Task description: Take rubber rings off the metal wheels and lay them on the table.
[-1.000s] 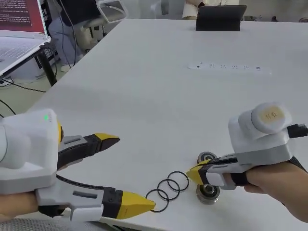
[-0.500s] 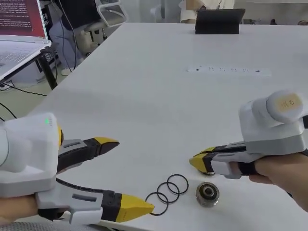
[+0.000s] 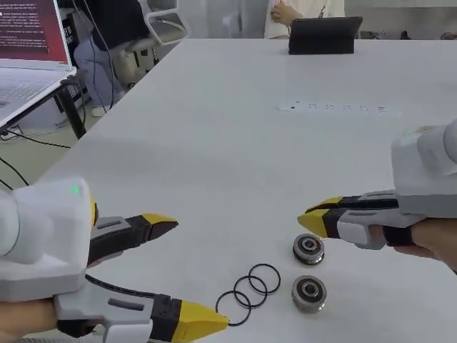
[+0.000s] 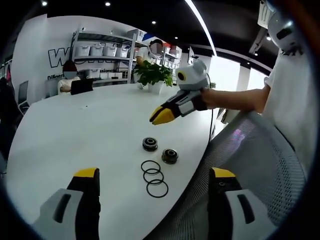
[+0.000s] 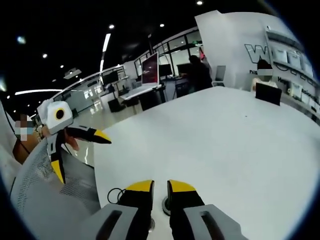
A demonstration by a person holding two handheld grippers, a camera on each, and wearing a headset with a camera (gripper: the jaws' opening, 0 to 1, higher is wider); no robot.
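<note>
While left gripper [image 3: 200,273] fingers spread, right gripper [image 3: 305,217] fingers together; 3 rings [image 3: 251,286] beside 2 wheels [image 3: 308,249]; wall lettering [image 4: 56,56] "W".

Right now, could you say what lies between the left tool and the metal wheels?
In the head view, three overlapping rubber rings lie on the table between them.

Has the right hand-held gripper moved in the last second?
Yes: the right hand-held gripper pulled rightward, away from the rings.
</note>
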